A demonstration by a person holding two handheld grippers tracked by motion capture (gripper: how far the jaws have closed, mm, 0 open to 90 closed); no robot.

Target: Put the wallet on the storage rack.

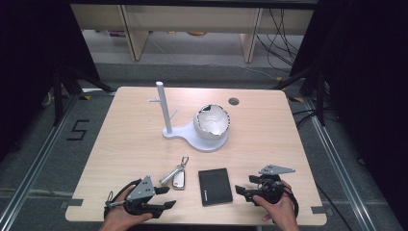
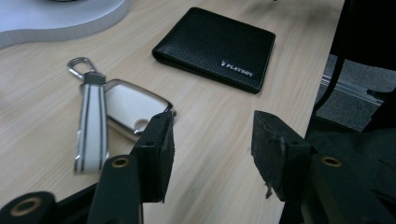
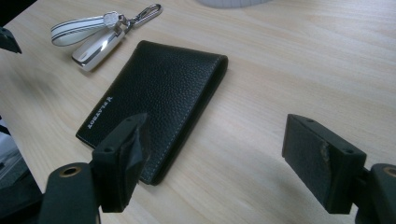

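The black wallet (image 1: pixel 215 186) lies flat and closed near my edge of the table (image 1: pixel 125 130), between my two hands, with its long axis running from me toward the far side; in the right gripper view its folded spine (image 3: pixel 223 63) points away from me and the white lettering sits along the near left edge. My right gripper (image 1: pixel 250 194) rests just to the right of it, jaws spread wide with only bare wood between them, the left jaw close beside the wallet's near corner but not pressing on it. My left gripper (image 1: pixel 166 198) lies on the table to the wallet's left, jaws also apart and holding nothing. Just beside the wallet on that side is a silver key fob (image 1: pixel 179 180) with a white-and-grey strap (image 1: pixel 171 174) and a metal clip (image 1: pixel 184 160), angled away to the right; in the left gripper view the fob (image 2: pixel 130 109) sits right in front of my left jaw. Farther back, well apart from the wallet, stands a white stand (image 1: pixel 168 133) with an upright post (image 1: pixel 163 106) and a white bowl (image 1: pixel 211 122) on its base. Nothing lies between my right gripper and the wallet.
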